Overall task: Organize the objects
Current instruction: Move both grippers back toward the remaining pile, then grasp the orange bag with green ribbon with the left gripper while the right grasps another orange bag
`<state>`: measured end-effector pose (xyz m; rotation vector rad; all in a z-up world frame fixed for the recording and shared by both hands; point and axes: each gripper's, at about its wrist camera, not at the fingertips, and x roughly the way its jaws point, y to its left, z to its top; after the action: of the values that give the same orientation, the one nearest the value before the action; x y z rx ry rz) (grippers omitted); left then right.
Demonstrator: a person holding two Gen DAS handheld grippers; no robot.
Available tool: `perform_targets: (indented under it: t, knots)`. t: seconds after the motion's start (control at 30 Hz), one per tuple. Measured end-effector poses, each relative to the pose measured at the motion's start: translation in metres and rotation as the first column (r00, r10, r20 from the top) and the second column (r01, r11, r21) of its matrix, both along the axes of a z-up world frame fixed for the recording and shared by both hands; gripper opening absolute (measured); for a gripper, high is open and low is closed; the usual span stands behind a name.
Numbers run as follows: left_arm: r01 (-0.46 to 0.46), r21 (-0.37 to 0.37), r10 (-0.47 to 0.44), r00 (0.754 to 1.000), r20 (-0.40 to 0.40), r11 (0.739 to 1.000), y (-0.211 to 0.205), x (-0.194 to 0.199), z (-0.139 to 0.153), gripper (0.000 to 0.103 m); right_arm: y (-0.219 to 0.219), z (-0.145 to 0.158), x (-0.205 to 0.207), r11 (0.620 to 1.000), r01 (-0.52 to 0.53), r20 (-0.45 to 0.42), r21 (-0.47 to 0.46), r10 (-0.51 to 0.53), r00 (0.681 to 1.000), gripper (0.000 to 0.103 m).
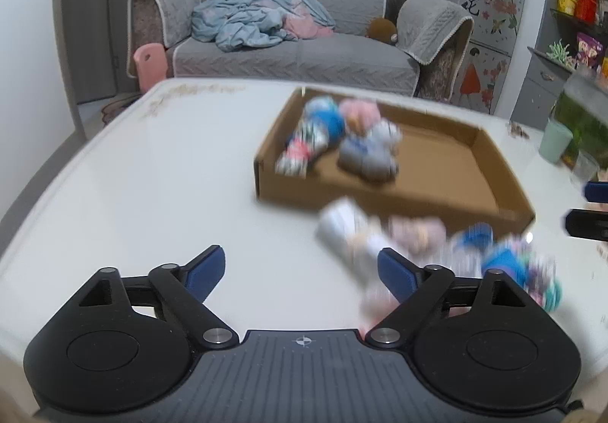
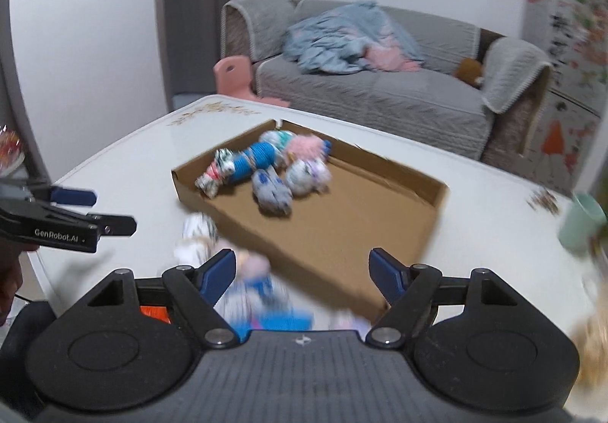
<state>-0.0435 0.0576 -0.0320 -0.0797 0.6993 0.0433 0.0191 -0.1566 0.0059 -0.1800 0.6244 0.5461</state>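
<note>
A shallow cardboard tray (image 1: 380,202) (image 2: 288,252) lies on the white table (image 1: 152,176) and holds several rolled sock bundles (image 1: 334,134) (image 2: 266,172) in its far corner. More bundles lie loose on the table in front of the tray: a white one (image 1: 345,229) (image 2: 197,233), a pink one (image 1: 418,233) and a blue one (image 1: 505,263), all blurred. My left gripper (image 1: 300,271) is open over bare table, the loose bundles just beyond its right finger. My right gripper (image 2: 300,271) is open above the tray's near edge, with blurred bundles (image 2: 262,293) under its left finger, not gripped.
A pale green cup (image 1: 554,140) (image 2: 581,225) stands on the table right of the tray. Behind the table are a grey sofa (image 1: 285,54) with a blue blanket, a pink child's chair (image 1: 150,62) and a decorated fridge (image 1: 482,5). The table's left edge lies close.
</note>
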Motion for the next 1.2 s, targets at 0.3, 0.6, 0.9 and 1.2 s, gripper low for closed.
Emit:
perform_targets:
  t: [0.3, 0.6, 0.9, 1.2]
  knots:
    - [0.082, 0.052, -0.086, 0.993, 0.087, 0.995, -0.02, -0.046, -0.055, 0.1, -0.004, -0.062, -0.065, 0.994, -0.011, 0.043, 0.108, 0.006, 0.999, 0.079]
    - [0.144, 0.085, -0.151, 0.984, 0.092, 0.986, -0.031, -0.032, -0.069, 0.101, 0.011, -0.086, -0.053, 0.996, -0.041, 0.073, 0.077, 0.036, 0.997, 0.074]
    - [0.225, 0.082, -0.232, 0.97, 0.079, 0.971, -0.044, -0.017, -0.071, 0.099, 0.013, -0.091, -0.054, 0.996, -0.073, 0.066, 0.047, 0.07, 0.995, 0.049]
    - [0.294, 0.056, -0.297, 0.953, 0.059, 0.954, -0.057, -0.013, -0.072, 0.09, 0.01, -0.095, -0.06, 0.995, -0.085, 0.054, 0.059, 0.082, 0.995, 0.042]
